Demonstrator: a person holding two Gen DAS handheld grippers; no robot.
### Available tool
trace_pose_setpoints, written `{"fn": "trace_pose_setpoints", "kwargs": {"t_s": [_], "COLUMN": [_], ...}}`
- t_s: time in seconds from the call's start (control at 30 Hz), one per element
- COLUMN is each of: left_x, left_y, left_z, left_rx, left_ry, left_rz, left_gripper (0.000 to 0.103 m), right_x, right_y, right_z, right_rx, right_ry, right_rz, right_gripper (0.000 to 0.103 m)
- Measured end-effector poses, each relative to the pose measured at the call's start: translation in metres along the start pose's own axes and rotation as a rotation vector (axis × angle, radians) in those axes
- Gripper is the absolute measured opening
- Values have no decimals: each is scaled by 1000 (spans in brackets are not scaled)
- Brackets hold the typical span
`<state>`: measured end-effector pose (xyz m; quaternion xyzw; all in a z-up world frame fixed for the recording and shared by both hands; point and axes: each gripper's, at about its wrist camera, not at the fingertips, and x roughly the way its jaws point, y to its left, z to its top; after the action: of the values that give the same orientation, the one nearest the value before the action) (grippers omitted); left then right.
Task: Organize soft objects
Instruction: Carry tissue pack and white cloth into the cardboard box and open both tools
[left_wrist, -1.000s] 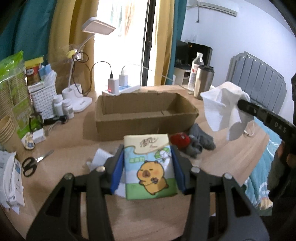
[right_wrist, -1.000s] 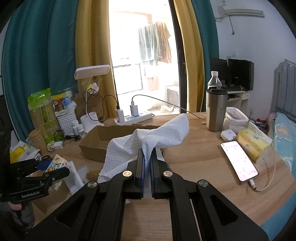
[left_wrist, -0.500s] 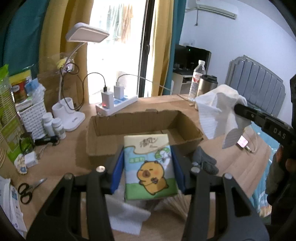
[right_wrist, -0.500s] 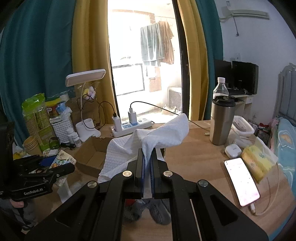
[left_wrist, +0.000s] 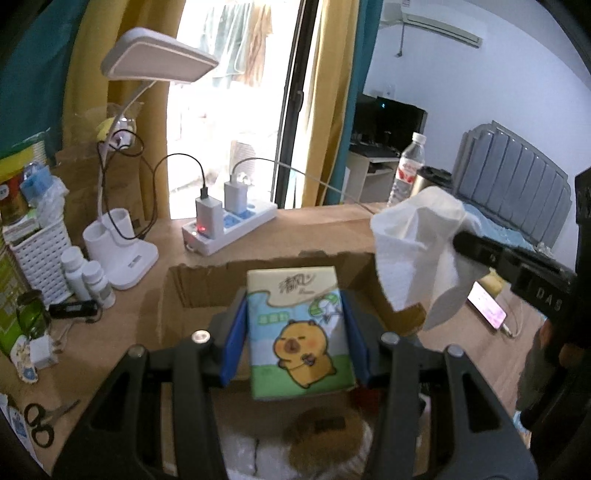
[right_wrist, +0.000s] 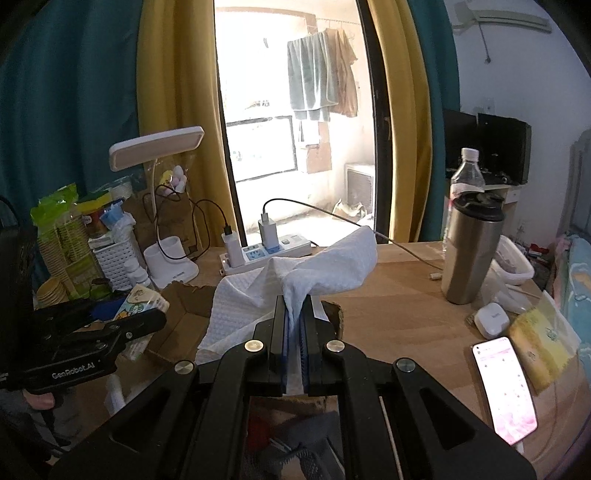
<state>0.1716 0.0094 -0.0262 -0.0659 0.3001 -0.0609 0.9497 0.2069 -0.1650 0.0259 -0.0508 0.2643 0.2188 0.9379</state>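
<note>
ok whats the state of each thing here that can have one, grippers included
left gripper: shut on the tissue pack
right gripper: shut on the white cloth
cardboard box: open
phone: screen lit, cable plugged in
power strip: two chargers plugged in
tumbler: lid on

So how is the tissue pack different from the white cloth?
The tissue pack is a flat, printed rectangle with a cartoon animal; the white cloth is plain, crumpled and droops. The left hand-held gripper grips the pack with fingers apart; the right hand-held gripper pinches the cloth nearly shut. Both are held up near the cardboard box.
</note>
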Motion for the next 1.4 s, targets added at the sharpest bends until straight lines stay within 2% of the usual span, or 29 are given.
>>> {"fn": "trace_pose_setpoints", "kwargs": {"t_s": [0.37, 0.7, 1.0, 1.4], "left_x": [49, 86, 103, 99], "left_y": [15, 18, 18, 16], "left_z": [10, 0, -8, -8], "left_rx": [-46, -66, -70, -74], "left_ry": [36, 107, 157, 175], "left_rz": [3, 0, 1, 3], "left_gripper": [49, 49, 50, 52], "right_x": [55, 101, 105, 79], "right_y": [3, 10, 16, 11], "right_z": [-13, -47, -50, -54], "right_rx": [5, 0, -48, -44], "right_ry": [107, 271, 316, 296], "right_rz": [50, 79, 86, 55], "right_gripper": [6, 5, 6, 6]}}
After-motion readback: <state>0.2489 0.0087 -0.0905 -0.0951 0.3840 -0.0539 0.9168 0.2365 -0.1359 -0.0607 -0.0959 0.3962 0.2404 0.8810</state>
